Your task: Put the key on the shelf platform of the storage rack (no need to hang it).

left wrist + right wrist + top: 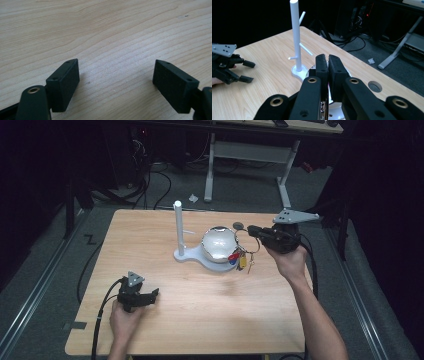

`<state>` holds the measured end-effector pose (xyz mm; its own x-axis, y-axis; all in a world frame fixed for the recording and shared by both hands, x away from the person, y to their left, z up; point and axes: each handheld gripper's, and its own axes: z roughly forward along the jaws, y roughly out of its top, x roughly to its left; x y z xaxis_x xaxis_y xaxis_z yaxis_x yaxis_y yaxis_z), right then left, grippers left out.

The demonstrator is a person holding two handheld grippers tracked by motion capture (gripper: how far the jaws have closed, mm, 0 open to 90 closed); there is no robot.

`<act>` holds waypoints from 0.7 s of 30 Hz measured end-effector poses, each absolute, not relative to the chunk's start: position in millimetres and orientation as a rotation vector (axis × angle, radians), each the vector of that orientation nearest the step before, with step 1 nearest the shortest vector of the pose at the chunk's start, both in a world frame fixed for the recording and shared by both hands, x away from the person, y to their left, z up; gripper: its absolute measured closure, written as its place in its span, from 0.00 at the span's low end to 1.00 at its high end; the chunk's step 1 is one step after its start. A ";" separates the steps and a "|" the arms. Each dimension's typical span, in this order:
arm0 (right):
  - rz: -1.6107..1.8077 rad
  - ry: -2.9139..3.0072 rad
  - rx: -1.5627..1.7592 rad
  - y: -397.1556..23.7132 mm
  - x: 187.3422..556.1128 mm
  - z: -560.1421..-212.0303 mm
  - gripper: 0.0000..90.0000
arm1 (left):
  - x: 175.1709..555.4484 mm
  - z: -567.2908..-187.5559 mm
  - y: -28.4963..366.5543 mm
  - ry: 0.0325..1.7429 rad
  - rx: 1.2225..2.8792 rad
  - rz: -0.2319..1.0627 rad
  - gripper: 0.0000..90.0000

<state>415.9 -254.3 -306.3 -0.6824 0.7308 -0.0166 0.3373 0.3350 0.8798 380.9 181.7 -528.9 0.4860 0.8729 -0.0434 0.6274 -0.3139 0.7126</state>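
Observation:
A white stand [178, 227] with a tall pole and short side pegs rises from the middle of the wooden table [150, 235]. A shiny round dish [219, 245] sits on its base. My right gripper [251, 229] hovers just right of the dish, shut on a key ring. A bunch of keys with red, blue and yellow tags [240, 259] hangs from that ring beside the dish. In the right gripper view my right gripper [327, 58] has its pads pressed together and faces the pole [295, 37]. My left gripper [155, 293] rests open near the front left, nothing between its pads [65, 82].
A round cable hole [238, 225] lies in the table behind the dish. Desk legs [285, 180] and cables [160, 185] are on the floor beyond the far edge. The left gripper [247, 71] is seen far off across the table in the right gripper view.

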 end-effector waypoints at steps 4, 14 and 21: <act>1.308 2.191 0.936 -251.2 421.0 -303.5 0.98 | 381.0 -528.9 181.8 1.233 2.055 0.464 0.24; 1.312 2.187 0.937 -242.9 433.8 -299.4 0.98 | 380.9 -528.9 181.7 1.233 2.055 0.464 0.24; 1.309 2.181 0.944 -237.9 443.0 -299.3 0.98 | 381.0 -528.9 181.7 1.233 2.054 0.464 0.24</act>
<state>443.0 -237.9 -299.3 -0.6784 0.7345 -0.0129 0.3338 0.3239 0.8852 381.0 181.7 -528.9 0.4856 0.8731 -0.0436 0.6275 -0.3135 0.7127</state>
